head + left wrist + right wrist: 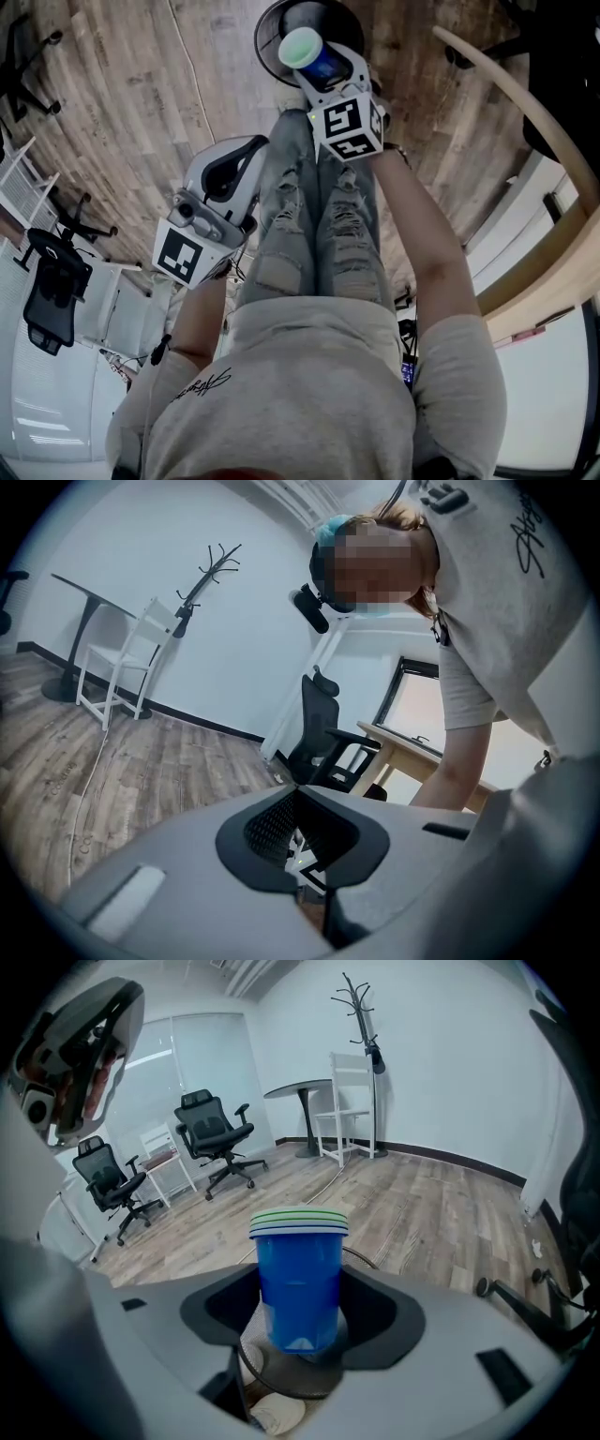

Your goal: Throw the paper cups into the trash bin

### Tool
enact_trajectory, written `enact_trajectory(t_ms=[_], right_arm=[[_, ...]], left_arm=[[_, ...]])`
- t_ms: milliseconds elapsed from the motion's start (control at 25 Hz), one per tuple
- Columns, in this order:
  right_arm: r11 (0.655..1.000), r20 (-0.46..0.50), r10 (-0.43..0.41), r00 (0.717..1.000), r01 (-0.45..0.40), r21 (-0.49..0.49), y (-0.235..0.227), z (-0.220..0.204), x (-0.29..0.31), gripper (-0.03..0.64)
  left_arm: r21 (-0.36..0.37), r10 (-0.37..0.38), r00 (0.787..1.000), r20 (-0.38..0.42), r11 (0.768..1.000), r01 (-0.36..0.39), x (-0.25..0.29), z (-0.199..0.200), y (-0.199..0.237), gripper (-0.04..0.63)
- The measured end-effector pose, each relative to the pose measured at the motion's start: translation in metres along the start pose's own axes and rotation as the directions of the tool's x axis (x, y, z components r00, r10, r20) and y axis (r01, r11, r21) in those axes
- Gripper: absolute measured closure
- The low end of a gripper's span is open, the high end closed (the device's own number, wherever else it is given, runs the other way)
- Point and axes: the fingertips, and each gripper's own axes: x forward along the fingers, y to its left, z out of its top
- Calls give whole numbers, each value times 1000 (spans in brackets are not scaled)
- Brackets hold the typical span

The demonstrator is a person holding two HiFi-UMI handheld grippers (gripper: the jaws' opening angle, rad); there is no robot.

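A stack of blue paper cups (300, 1274) with green and white rims stands upright between the jaws of my right gripper (300, 1326), which is shut on it. In the head view the cups (304, 49) and the right gripper (317, 64) hang over the round black mesh trash bin (270, 26) on the floor ahead of the person's feet. The bin's mesh (281, 1377) shows right under the cups. My left gripper (248, 148) hangs by the left knee with jaws together and nothing in them; its black pads (272, 827) meet.
Wood floor all round. Black office chairs (216, 1133), a white chair (349, 1110), a round table (300, 1091) and a coat rack (361, 1016) stand along the walls. A curved wooden desk (544, 122) is at the right. A cable (192, 66) runs across the floor.
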Motion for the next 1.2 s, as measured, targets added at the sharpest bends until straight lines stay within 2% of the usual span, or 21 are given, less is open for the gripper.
enact_trajectory(t_ms=[360, 680, 1200], right_arm=[[999, -58, -23, 998, 24, 22, -4, -28, 23, 350], [999, -164, -28, 986, 25, -26, -7, -62, 42, 348], [998, -266, -59, 962, 49, -44, -18, -86, 70, 348]], left_arm=[[-9, -18, 1000, -11, 1000, 18, 3, -14, 1, 592], [-18, -12, 1000, -15, 1000, 11, 1, -23, 0, 592], [-69, 17, 999, -29, 997, -19, -10, -35, -2, 592]])
